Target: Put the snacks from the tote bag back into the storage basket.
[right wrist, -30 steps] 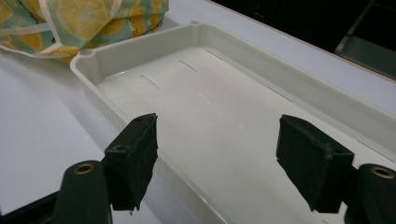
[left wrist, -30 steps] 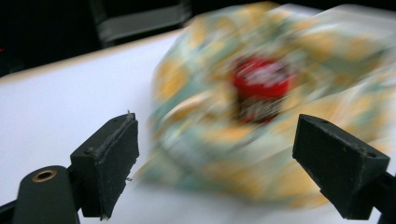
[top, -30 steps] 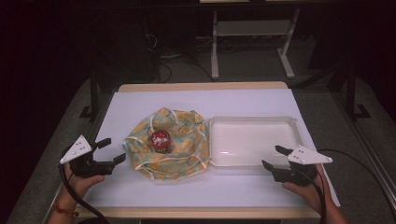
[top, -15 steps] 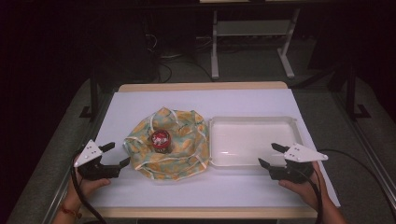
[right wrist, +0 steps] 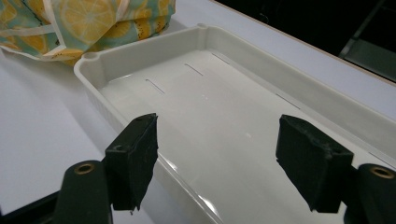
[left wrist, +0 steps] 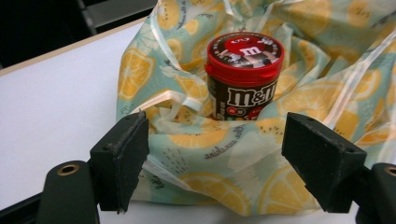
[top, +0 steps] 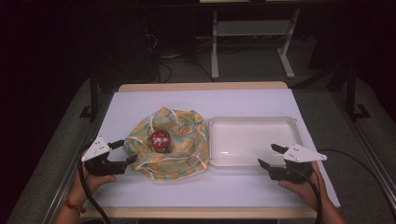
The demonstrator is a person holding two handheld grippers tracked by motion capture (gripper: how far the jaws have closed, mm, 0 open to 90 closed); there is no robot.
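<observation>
Item: candy tub (top: pixel 160 140), red-lidded, dark-bodied, stood upright near the middle of a lemon-print bag (top: pixel 184 140) spread flat on the white table (top: pixel 243 100); seen close in the left gripper view (left wrist: pixel 243 74), nested in the folds of the bag (left wrist: pixel 224 154).

Item: left gripper (top: pixel 125 151), held in a hand (top: pixel 91 179) at the bag's left edge. Its jaws had just been closing, with the bag's near edge lying between them; in the left gripper view (left wrist: pixel 217 161) the pads stood apart on either side of the fabric and pressed on nothing, so the claw counted as released.

Item: white tray (top: pixel 252 122), shallow, rectangular, just beside the bag on its right, touching or nearly touching it.

Item: right gripper (top: pixel 272 155), held in the other hand (top: pixel 303 189) at the tray's near right corner. Its jaws were spread wide and grasped nothing; the right gripper view (right wrist: pixel 217 144) looked along them over the tray's rim (right wrist: pixel 140 51).
</observation>
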